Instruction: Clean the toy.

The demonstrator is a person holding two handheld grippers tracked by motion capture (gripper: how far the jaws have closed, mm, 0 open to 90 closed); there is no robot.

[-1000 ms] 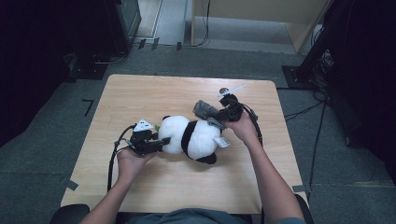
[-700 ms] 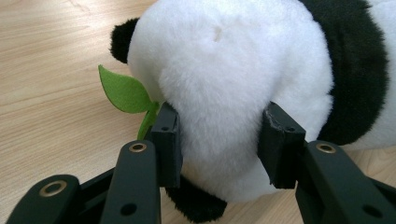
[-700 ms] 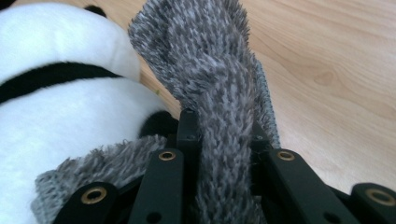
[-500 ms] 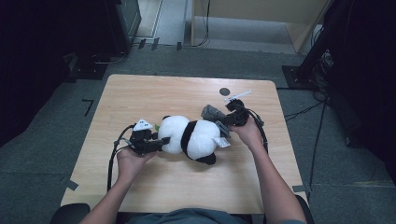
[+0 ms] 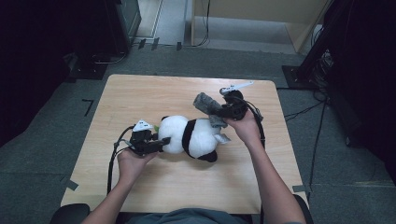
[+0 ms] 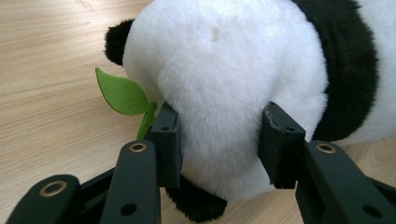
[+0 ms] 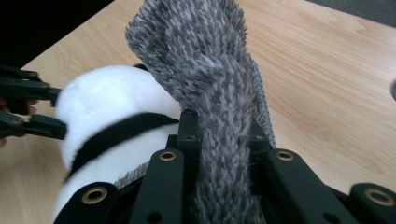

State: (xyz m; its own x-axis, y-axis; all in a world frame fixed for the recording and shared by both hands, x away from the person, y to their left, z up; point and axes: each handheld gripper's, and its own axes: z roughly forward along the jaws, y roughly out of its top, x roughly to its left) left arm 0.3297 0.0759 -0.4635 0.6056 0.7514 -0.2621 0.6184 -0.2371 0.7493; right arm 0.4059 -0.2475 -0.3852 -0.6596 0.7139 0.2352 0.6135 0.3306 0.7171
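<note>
A black-and-white panda plush [image 5: 191, 137] lies on its side in the middle of the wooden table [image 5: 140, 93]. My left gripper [image 5: 156, 143] is shut on its white head, the pads [image 6: 170, 140] sunk into the fur on both sides. A green felt leaf [image 6: 122, 95] sticks out beside the head. My right gripper [image 5: 224, 111] is shut on a grey fuzzy cloth [image 5: 208, 105] just above the panda's rear end. In the right gripper view the cloth [image 7: 210, 70] rises between the jaws and the panda [image 7: 107, 107] lies to the left.
Bare tabletop lies on every side of the plush. Cables trail from both grippers over the table. Dark equipment and cables stand on the floor around the table, and a pale wooden cabinet [image 5: 261, 18] stands beyond the far edge.
My right gripper, with the grey cloth in it, dipped a little toward the panda and has come back slightly away from me. The left gripper and the panda have stayed put.
</note>
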